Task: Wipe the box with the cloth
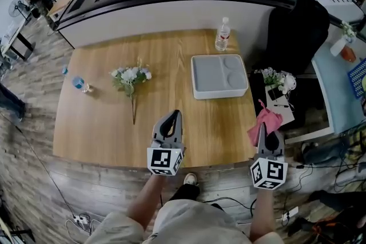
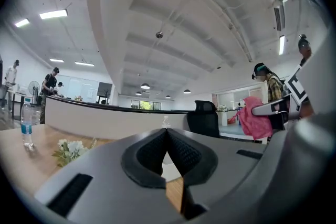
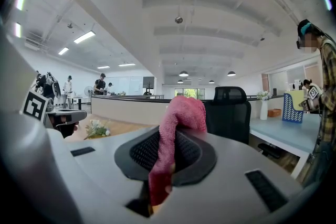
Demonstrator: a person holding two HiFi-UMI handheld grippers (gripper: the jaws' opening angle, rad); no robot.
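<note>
While right claw [image 3: 164, 157] pinches cloth [image 3: 181, 113], box [image 1: 219, 75] well ahead

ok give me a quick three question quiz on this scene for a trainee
1. True or false: the pink cloth is clamped in the right tool.
2. What stands just beyond the grey box on the table? A) a mug B) a clear water bottle C) a stack of plates
3. Short answer: what does the left tool hold?

Key: 1 true. 2 B. 3 nothing; its jaws are together.
</note>
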